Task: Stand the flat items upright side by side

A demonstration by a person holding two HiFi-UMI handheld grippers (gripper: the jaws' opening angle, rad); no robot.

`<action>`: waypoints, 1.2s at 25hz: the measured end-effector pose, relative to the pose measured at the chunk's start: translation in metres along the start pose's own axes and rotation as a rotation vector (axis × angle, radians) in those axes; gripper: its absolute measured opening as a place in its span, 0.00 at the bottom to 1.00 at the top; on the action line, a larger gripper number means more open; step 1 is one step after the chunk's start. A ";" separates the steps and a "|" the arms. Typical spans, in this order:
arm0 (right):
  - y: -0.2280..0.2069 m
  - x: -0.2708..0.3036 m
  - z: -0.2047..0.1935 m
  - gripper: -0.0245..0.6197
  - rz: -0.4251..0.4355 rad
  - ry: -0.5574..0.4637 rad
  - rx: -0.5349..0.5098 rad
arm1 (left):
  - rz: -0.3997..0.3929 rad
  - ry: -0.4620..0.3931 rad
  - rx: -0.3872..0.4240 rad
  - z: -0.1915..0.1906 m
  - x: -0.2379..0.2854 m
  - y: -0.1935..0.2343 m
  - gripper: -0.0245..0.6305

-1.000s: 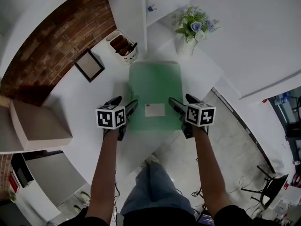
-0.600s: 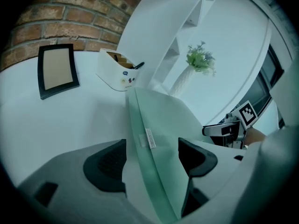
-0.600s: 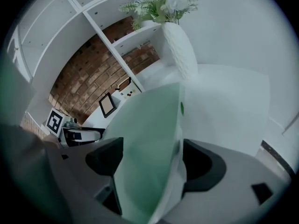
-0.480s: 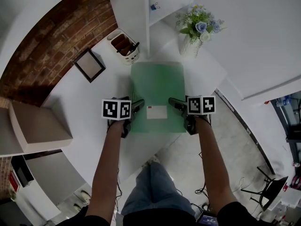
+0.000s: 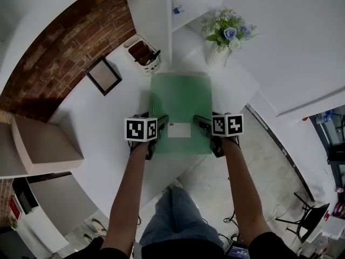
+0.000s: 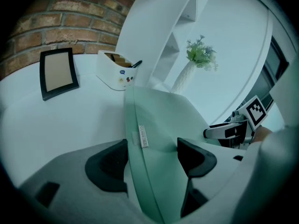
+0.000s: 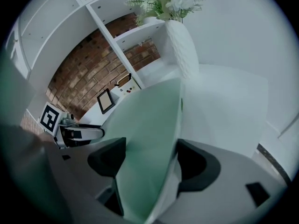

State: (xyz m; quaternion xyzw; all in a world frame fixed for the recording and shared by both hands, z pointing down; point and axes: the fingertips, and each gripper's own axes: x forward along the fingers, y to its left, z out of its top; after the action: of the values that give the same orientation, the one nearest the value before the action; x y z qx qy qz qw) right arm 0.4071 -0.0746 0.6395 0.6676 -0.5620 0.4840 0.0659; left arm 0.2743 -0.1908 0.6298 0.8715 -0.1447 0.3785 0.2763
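A green folder (image 5: 180, 99) lies flat on the white table (image 5: 102, 117), with a white label (image 5: 179, 129) near its front edge. My left gripper (image 5: 153, 118) is at the folder's near left corner. In the left gripper view the folder's edge (image 6: 159, 120) runs between the spread jaws of my left gripper (image 6: 152, 155), and the pads stand clear of it. My right gripper (image 5: 207, 120) is at the near right corner. Its jaws have just been closing, with the folder (image 7: 145, 120) between them, and my right gripper (image 7: 152, 160) still shows a gap.
A white pen holder (image 5: 144, 54) and a black picture frame (image 5: 103, 75) stand at the back left. A white vase of flowers (image 5: 223, 36) is at the back right, beside a white shelf unit (image 5: 151, 15). The table's front edge runs just under my grippers.
Both grippers have come down and forward onto the folder's near corners. The left one has shifted right, toward the folder's edge.
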 end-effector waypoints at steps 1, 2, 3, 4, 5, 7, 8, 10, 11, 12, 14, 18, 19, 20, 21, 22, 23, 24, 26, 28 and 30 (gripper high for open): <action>0.001 -0.002 0.001 0.57 -0.005 -0.010 -0.008 | 0.006 -0.008 0.006 0.001 -0.002 -0.001 0.52; 0.003 -0.005 0.002 0.57 -0.009 -0.023 -0.018 | 0.011 -0.018 0.012 0.002 -0.004 -0.002 0.52; 0.005 -0.008 0.004 0.56 -0.015 -0.040 -0.030 | 0.014 -0.030 0.018 0.004 -0.007 -0.003 0.52; 0.007 -0.012 0.006 0.55 -0.021 -0.058 -0.043 | 0.018 -0.043 0.025 0.006 -0.009 -0.004 0.52; 0.009 -0.016 0.008 0.55 -0.028 -0.076 -0.058 | 0.020 -0.056 0.030 0.007 -0.013 -0.006 0.52; 0.016 -0.025 0.012 0.55 -0.037 -0.113 -0.091 | 0.025 -0.079 0.040 0.010 -0.021 -0.009 0.52; 0.020 -0.030 0.014 0.54 -0.039 -0.132 -0.109 | 0.027 -0.091 0.044 0.011 -0.026 -0.010 0.52; 0.029 -0.039 0.018 0.53 -0.043 -0.165 -0.146 | 0.033 -0.124 0.055 0.015 -0.038 -0.014 0.52; 0.034 -0.044 0.020 0.53 -0.046 -0.181 -0.165 | 0.039 -0.144 0.062 0.017 -0.045 -0.015 0.52; 0.040 -0.049 0.023 0.53 -0.048 -0.199 -0.184 | 0.044 -0.166 0.070 0.019 -0.052 -0.016 0.52; 0.054 -0.059 0.031 0.53 -0.045 -0.251 -0.231 | 0.058 -0.216 0.077 0.024 -0.068 -0.017 0.52; 0.091 -0.079 0.049 0.52 -0.047 -0.378 -0.366 | 0.092 -0.343 0.089 0.033 -0.105 -0.013 0.52; 0.101 -0.083 0.053 0.52 -0.048 -0.409 -0.404 | 0.103 -0.379 0.095 0.035 -0.116 -0.012 0.52; 0.112 -0.087 0.057 0.52 -0.046 -0.440 -0.440 | 0.115 -0.414 0.101 0.036 -0.126 -0.010 0.52; 0.123 -0.091 0.060 0.51 -0.040 -0.471 -0.471 | 0.128 -0.447 0.107 0.038 -0.137 -0.007 0.52; 0.133 -0.093 0.063 0.51 -0.030 -0.500 -0.498 | 0.143 -0.480 0.116 0.039 -0.149 -0.004 0.52; 0.144 -0.095 0.066 0.51 -0.016 -0.529 -0.521 | 0.159 -0.513 0.126 0.039 -0.160 -0.002 0.52; 0.154 -0.096 0.067 0.51 0.000 -0.558 -0.541 | 0.176 -0.545 0.138 0.039 -0.171 0.001 0.52; 0.172 -0.097 0.067 0.51 0.032 -0.613 -0.575 | 0.210 -0.602 0.165 0.037 -0.192 0.006 0.52; 0.191 -0.100 0.064 0.51 0.056 -0.667 -0.618 | 0.238 -0.647 0.188 0.032 -0.211 0.011 0.52; 0.209 -0.103 0.058 0.51 0.068 -0.725 -0.671 | 0.260 -0.685 0.202 0.024 -0.228 0.017 0.52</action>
State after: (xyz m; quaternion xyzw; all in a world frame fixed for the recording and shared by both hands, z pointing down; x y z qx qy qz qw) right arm 0.2806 -0.1159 0.4392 0.7161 -0.6951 0.0149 0.0616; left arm 0.1275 -0.2092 0.4540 0.9447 -0.3000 0.1095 0.0745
